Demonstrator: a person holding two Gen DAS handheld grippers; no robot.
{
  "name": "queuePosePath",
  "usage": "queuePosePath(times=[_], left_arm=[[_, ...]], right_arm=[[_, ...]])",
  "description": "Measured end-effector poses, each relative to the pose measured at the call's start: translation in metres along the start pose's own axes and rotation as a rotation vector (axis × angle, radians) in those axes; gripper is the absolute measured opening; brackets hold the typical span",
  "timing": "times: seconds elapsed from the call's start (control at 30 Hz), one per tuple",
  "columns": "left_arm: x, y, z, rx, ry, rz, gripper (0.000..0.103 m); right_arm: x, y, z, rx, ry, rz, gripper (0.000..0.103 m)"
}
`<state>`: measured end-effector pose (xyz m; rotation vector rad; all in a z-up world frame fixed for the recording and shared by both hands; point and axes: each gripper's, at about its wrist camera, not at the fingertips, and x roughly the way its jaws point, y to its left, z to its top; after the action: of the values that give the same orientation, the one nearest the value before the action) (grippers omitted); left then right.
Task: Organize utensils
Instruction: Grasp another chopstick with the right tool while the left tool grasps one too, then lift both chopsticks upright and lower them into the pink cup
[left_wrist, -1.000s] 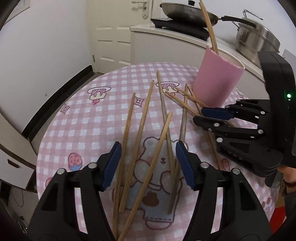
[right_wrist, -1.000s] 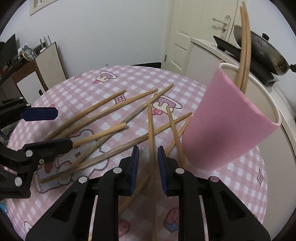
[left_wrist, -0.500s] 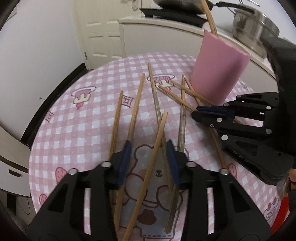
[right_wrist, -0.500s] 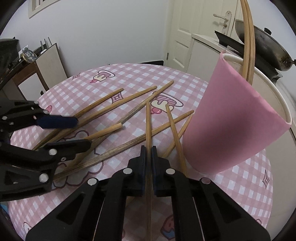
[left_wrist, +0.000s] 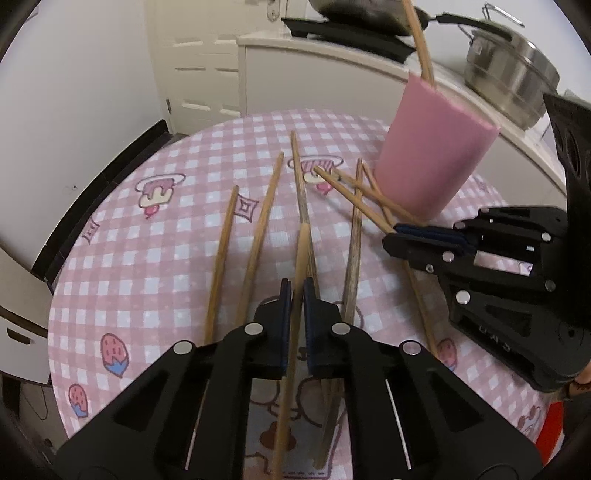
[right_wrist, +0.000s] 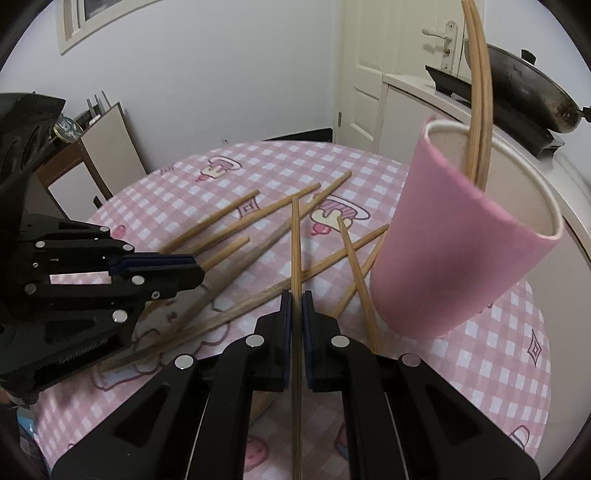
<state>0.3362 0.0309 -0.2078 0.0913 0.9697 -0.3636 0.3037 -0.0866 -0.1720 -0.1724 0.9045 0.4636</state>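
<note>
Chopsticks (left_wrist: 302, 251) clamped between both jaws

The tablecloth (left_wrist: 155, 258) has pink and white squares, with little pictures on it: red strawberries with blue bottoms, an ice cream in purple and cream, and a white bear with brown paws. The chopsticks (left_wrist: 255, 240) are light brown wood, and one chopstick (left_wrist: 354, 243) looks greyer and darker. The cup (right_wrist: 454, 258) is pink outside and pale cream inside. The left gripper (left_wrist: 295, 291) and right gripper (right_wrist: 294, 299) are black with dark blue pads. The pot (left_wrist: 513, 81) is shiny silver. The pan (right_wrist: 532, 99) is dark. The door (left_wrist: 199, 62) and walls are white.
</note>
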Motion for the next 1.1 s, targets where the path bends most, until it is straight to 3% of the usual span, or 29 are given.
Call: queuePosePath(times=[0.63,1.1], left_arm=[[-0.157,-0.037,0.004,-0.031,-0.333,-0.044,0.006],[-0.211,-0.083,0.015,-0.024,-0.505,-0.071,0.006]], right_arm=[[-0.132,0.007,0.005,0.038,-0.255,0.029,0.004],[-0.195,-0.001,0.001,0.035,-0.386,-0.052,0.004]])
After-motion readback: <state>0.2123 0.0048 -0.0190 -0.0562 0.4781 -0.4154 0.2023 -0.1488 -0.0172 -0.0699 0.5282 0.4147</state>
